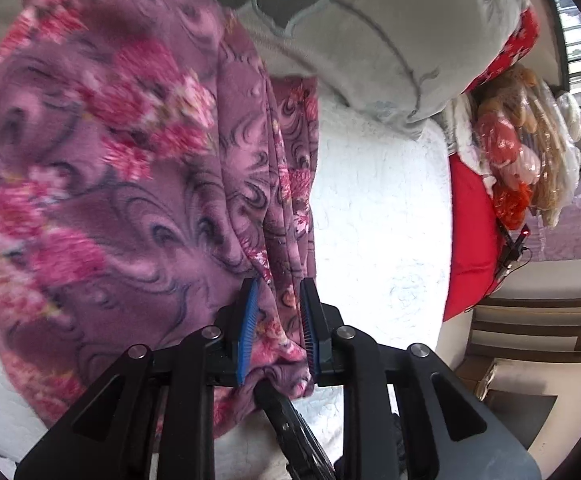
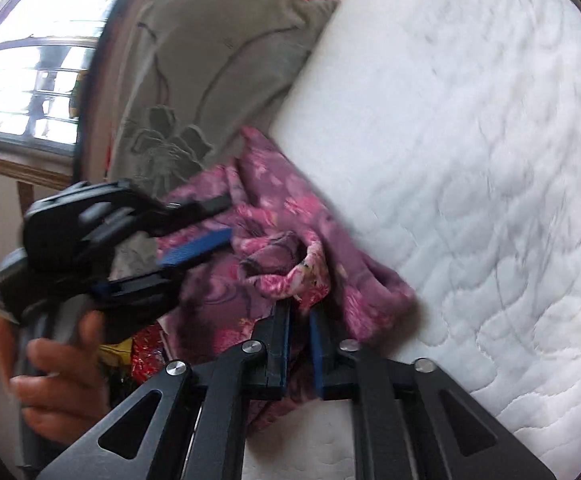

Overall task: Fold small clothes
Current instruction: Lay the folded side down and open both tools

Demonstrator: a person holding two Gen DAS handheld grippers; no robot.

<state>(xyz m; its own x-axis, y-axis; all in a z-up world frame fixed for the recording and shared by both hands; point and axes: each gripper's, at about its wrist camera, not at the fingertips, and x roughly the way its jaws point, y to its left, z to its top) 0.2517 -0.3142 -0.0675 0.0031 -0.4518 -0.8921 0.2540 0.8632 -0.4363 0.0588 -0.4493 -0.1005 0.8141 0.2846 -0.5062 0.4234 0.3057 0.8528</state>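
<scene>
Holding: purple floral fleece garment, bunched between both tools and draped forward from them.
Garment place: ahead of the left gripper it spreads wide to the left and hangs over the white quilted mattress; ahead of the right gripper it lies rumpled, its far edge touching the mattress.
Left gripper: blue-ribbed jaws clamped on a gathered bundle of the fleece, cloth filling the gap between them.
Right gripper: jaws nearly together with a fold of the fleece pinched between them.
Tools to each other: the left gripper sits to the left of the right one, close by, its jaws reaching into the same bundle; a hand grips its handle.
Progress: I judge the fold barely under way; no flat, squared layers show, only loose ridges and a curled cuff-like opening.
Left to do: spread it flat on the mattress, fold it over, smooth it.
Beyond: grey embroidered pillow farther ahead, window off to the left.
</scene>
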